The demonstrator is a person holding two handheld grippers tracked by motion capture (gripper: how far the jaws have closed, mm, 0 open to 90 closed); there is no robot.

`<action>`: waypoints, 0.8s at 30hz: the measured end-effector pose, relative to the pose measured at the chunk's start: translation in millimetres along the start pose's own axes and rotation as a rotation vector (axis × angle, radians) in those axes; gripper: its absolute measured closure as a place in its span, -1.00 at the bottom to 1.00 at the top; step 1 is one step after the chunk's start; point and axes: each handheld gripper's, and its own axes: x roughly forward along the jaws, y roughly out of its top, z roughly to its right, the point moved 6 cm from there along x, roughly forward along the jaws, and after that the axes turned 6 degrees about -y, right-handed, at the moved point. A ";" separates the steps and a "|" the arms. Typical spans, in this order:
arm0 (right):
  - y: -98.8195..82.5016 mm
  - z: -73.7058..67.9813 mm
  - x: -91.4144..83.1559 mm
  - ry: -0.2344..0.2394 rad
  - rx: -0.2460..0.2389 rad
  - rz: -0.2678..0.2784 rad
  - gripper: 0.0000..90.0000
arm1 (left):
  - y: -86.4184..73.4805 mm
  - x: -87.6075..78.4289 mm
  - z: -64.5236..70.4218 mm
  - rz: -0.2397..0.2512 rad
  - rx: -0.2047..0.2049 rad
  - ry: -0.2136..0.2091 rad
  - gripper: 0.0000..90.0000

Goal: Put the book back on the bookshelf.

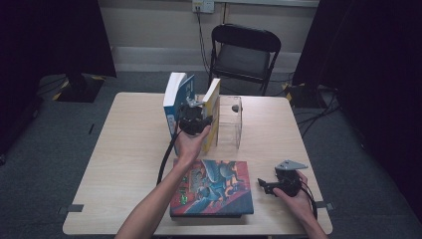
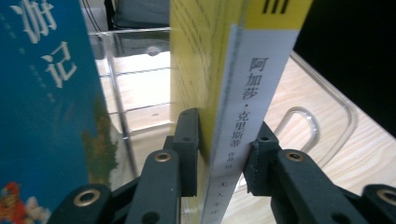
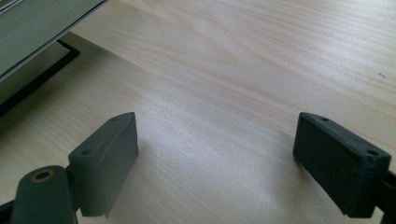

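Note:
A yellow book with a white spine band stands upright on the table, and my left gripper is shut on its lower spine, one pad on each cover. In the high view this yellow book stands beside an upright blue book, with the left gripper between them. The blue book rises close on the left in the left gripper view. My right gripper rests near the table's front right, jaws pointing left. Its jaws stand wide open over bare wood.
A clear acrylic book stand sits just right of the yellow book, its curved wall behind the spine. A large illustrated book lies flat at the front, its edge left of the right gripper. A black folding chair stands behind the table.

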 end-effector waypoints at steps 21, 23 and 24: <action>0.0 0.0 0.0 0.000 0.000 0.000 -0.70 | -11.2 6.1 8.7 0.000 0.083 -0.090 0.29; 0.0 0.0 0.0 0.000 0.000 0.000 -0.70 | -11.6 4.9 7.3 0.000 0.087 -0.092 0.28; 0.0 0.0 0.0 0.000 0.000 0.000 -0.70 | -11.1 4.2 7.0 0.009 0.084 -0.097 0.26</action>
